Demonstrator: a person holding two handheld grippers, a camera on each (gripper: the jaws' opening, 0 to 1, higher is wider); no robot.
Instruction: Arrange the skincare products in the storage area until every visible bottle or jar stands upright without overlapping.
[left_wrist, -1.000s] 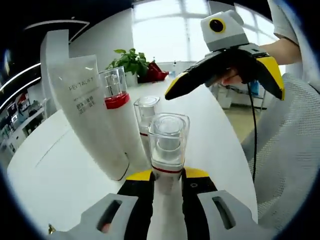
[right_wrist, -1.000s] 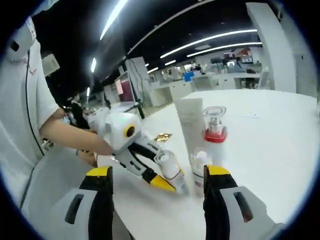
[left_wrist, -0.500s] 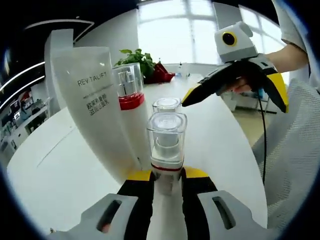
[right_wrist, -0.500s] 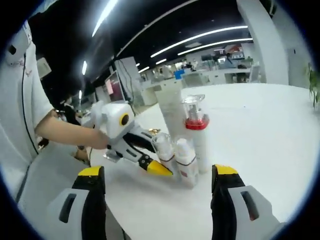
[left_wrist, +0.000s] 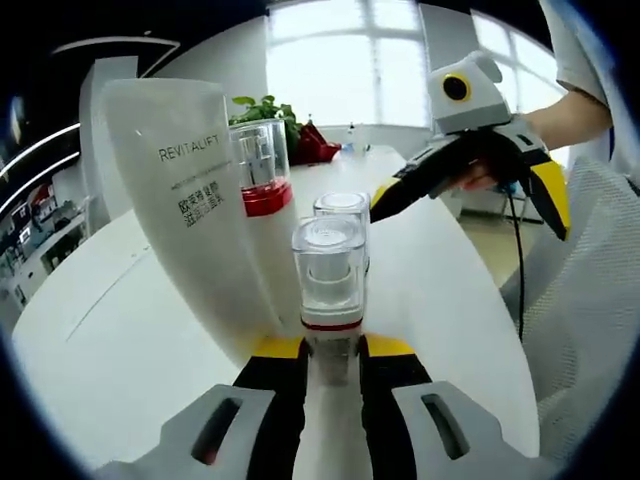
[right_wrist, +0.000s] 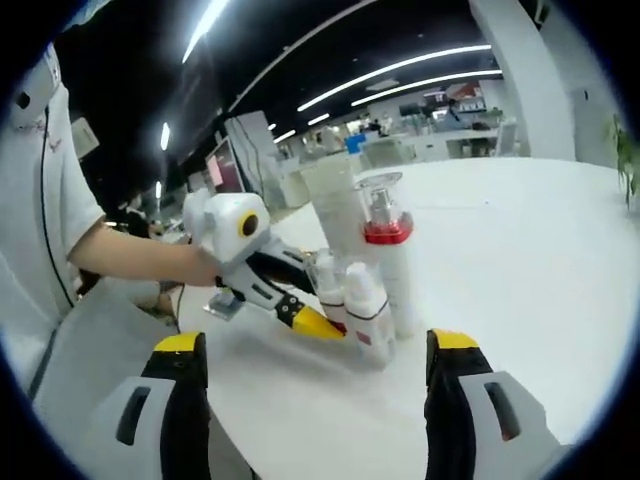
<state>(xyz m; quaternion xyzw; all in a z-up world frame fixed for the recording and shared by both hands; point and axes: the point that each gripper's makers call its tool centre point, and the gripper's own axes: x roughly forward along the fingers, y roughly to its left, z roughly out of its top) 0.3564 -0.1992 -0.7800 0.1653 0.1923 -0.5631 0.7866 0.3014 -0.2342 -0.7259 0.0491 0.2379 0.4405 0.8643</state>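
Note:
My left gripper is shut on a small white bottle with a clear cap, held upright over the white table. Just behind it stand a second small clear-capped bottle, a tall pump bottle with a red band and a white REVITALIFT tube, all close together. My right gripper hovers open to the right of the group. In the right gripper view its jaws are wide apart, facing the held bottle, its neighbour, the pump bottle, the tube and the left gripper.
A potted plant and a red object sit at the table's far end. A grey mesh chair stands by the table's right edge. The person's arm reaches in behind the left gripper. Office desks fill the background.
My left gripper has brought the held bottle closer to the group and more upright beside the other small bottle. The right gripper has drawn nearer to the bottles, still open.

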